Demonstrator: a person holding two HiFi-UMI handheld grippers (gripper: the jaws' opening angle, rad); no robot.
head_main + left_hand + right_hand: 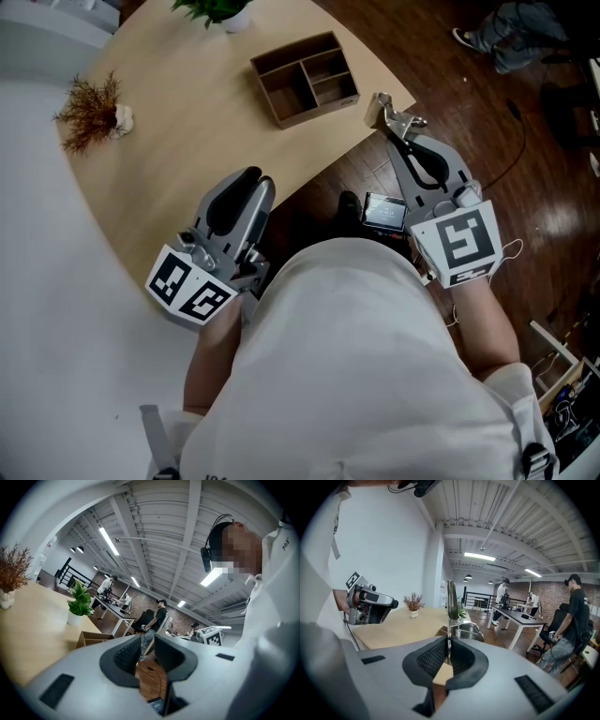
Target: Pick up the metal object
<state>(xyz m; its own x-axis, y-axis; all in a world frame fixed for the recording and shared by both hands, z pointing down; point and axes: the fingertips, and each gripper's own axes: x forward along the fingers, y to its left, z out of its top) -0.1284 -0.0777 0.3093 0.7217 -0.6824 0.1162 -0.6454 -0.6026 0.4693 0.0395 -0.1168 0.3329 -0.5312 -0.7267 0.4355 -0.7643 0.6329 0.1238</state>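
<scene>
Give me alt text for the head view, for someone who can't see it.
Seen from above, a person in a white shirt holds a small shiny metal object clamped in the right gripper at the edge of a light wooden table, near a brown compartmented wooden tray. The left gripper is empty, jaws slightly apart, over the table's edge.

A wooden tray point(302, 80) and dried plant point(91, 111) sit on the table point(187, 141).

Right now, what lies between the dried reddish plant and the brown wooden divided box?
Bare stretch: in the head view, only pale wooden tabletop separates the plant from the box.
</scene>
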